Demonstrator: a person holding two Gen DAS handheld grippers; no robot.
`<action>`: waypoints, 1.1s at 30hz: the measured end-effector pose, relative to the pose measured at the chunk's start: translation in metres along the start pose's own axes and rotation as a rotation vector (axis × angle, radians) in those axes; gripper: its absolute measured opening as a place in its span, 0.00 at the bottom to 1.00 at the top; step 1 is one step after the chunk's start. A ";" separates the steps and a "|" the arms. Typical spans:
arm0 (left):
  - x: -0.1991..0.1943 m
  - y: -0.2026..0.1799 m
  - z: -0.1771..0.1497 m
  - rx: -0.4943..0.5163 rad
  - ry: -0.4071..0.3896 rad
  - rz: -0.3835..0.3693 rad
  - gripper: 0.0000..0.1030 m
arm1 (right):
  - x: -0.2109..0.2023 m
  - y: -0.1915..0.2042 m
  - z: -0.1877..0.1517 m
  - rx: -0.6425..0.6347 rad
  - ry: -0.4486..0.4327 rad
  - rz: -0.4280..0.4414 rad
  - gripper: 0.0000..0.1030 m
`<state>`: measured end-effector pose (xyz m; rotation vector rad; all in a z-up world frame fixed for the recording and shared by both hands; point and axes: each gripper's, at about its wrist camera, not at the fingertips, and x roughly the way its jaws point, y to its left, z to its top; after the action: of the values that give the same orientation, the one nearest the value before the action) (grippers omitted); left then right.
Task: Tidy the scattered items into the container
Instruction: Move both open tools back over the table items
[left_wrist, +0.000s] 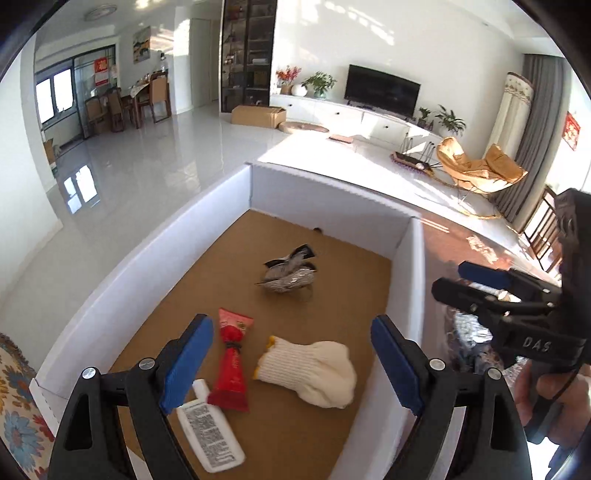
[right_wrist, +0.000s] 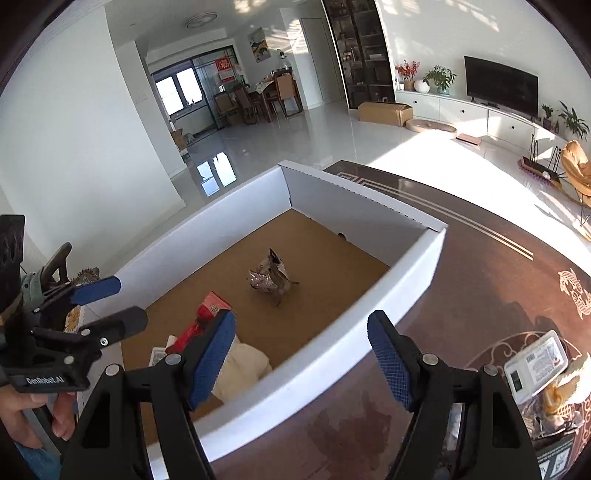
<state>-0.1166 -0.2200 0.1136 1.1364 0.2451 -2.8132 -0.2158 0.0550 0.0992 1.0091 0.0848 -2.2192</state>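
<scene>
Both tools are hanging open and empty: the left tool (left_wrist: 291, 363) over the white box (left_wrist: 328, 195) holding a white bottle (left_wrist: 210, 432), red pouch (left_wrist: 232, 365) and knitted glove (left_wrist: 314, 373). The right tool (right_wrist: 301, 360) is straddling the box's near wall; it should be swinging toward the clear packet (right_wrist: 535, 363) lying on the dark bench (right_wrist: 480, 266), approaching low and square.

Home living room — television (left_wrist: 382, 90), dining table (right_wrist: 264, 90)

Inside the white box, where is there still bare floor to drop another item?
The white cardboard box has bare brown floor along its left wall and far corners, around the crumpled silver wrapper. The near end is crowded: red tube, cream knitted glove, white bottle.
</scene>
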 end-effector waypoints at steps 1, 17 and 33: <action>-0.012 -0.021 -0.007 0.018 -0.019 -0.043 0.88 | -0.019 -0.011 -0.020 0.001 -0.010 -0.027 0.73; 0.066 -0.209 -0.183 0.221 0.193 -0.257 1.00 | -0.174 -0.143 -0.275 0.251 0.108 -0.480 0.73; 0.089 -0.204 -0.166 0.264 0.178 -0.195 1.00 | -0.112 -0.128 -0.260 0.204 0.094 -0.461 0.79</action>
<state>-0.0979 0.0086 -0.0437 1.4974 -0.0047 -2.9823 -0.0757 0.2991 -0.0327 1.3109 0.1478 -2.6353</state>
